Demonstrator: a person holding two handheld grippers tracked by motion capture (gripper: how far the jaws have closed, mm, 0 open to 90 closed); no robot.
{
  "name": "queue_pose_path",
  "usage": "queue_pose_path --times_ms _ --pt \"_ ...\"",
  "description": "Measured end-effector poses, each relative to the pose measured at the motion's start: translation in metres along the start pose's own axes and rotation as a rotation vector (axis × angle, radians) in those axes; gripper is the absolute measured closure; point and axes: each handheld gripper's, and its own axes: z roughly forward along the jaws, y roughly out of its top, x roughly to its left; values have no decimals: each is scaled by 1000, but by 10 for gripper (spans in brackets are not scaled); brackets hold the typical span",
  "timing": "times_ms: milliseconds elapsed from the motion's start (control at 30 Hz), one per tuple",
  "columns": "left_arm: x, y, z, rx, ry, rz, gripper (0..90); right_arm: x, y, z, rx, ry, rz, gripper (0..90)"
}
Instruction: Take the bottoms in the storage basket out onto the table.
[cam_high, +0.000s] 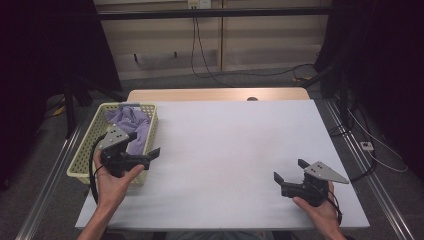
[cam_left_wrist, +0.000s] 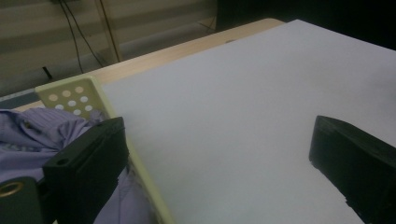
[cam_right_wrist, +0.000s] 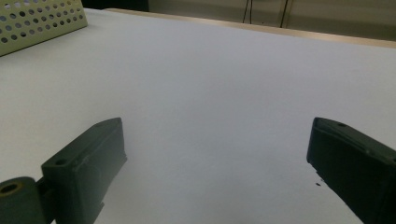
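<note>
Table (cam_high: 220, 94), light wood, topped by a white sheet (cam_high: 235, 150); on the sheet's left edge, one pale yellow perforated basket (cam_high: 85, 150) holding lilac cloth (cam_high: 132, 122).

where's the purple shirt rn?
The purple shirt is bunched inside the yellow basket at the table's left edge in the high view, under the open left tool.

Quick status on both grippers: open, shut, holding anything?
Left gripper: open, holding nothing, jaws straddling the basket rim beside the purple cloth.
Right gripper: open, holding nothing, over the bare white table.
</note>
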Motion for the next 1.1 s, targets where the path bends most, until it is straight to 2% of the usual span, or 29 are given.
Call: queue_pose_path --times_ms 100,200,300,400,533,733,900,1100 --pt "6 4 1 4 26 -4 49 0 0 0 3 3 -5 45" --pt "12 7 3 10 34 -11 49 0 -1 -1 2 8 -8 45" --pt "18 11 7 33 48 2 51 0 0 0 3 9 -2 45" --pt "24 15 11 55 48 -6 53 1 0 1 6 9 -4 45" --pt "32 18 15 54 55 -14 53 1 0 1 7 11 -7 45" --pt "43 22 23 74 93 -18 47 0 0 1 6 12 -5 45" --pt "47 29 29 100 118 11 39 1 0 2 12 10 -8 45" --pt "53 35 35 109 111 15 43 0 0 2 12 10 -5 45"
